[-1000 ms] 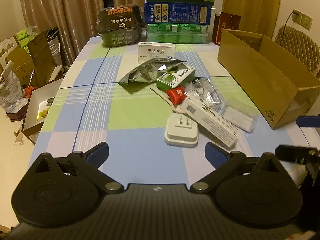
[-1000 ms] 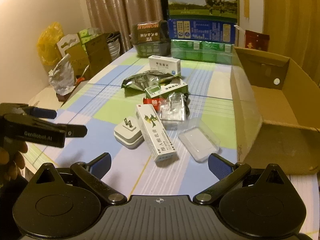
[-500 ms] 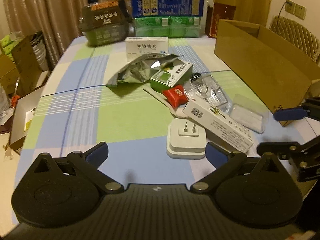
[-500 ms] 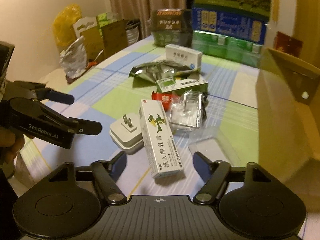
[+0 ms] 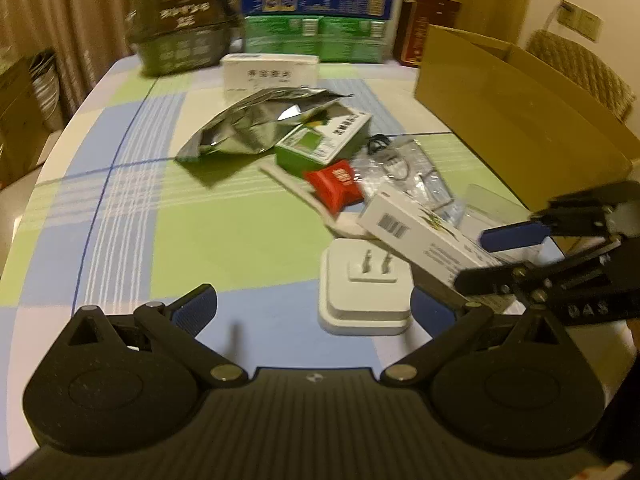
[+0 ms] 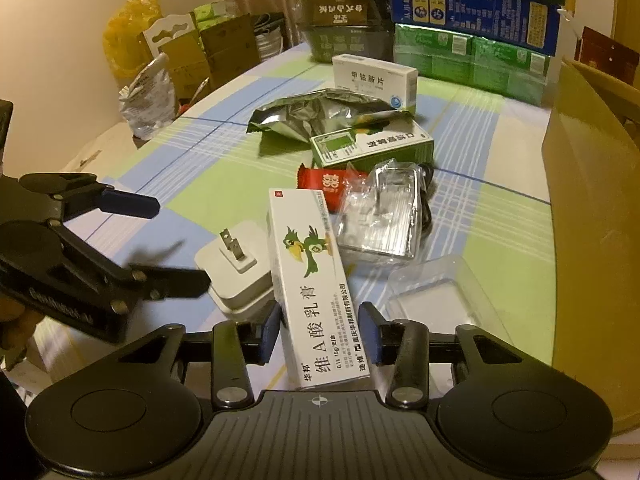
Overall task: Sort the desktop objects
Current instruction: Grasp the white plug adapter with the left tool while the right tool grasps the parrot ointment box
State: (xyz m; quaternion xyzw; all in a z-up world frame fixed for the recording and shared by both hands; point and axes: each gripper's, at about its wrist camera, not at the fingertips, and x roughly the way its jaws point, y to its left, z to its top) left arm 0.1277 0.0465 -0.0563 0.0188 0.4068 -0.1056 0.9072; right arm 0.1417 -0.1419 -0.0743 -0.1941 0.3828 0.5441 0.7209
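Note:
A long white ointment box with a green bird lies on the checked tablecloth; its near end sits between the fingers of my right gripper, which are partly closed around it with small gaps. It also shows in the left wrist view. A white plug adapter lies left of it, also in the left wrist view. My left gripper is open and empty just before the adapter. Behind lie a red packet, a green box, a foil bag and a white medicine box.
An open cardboard box stands at the right. A clear plastic bag and a clear tray lie beside the ointment box. Stacked cartons and a dark container stand at the table's far end.
My right gripper has moved forward and down onto the ointment box and its fingers have narrowed around it. My left gripper has moved closer to the plug adapter.

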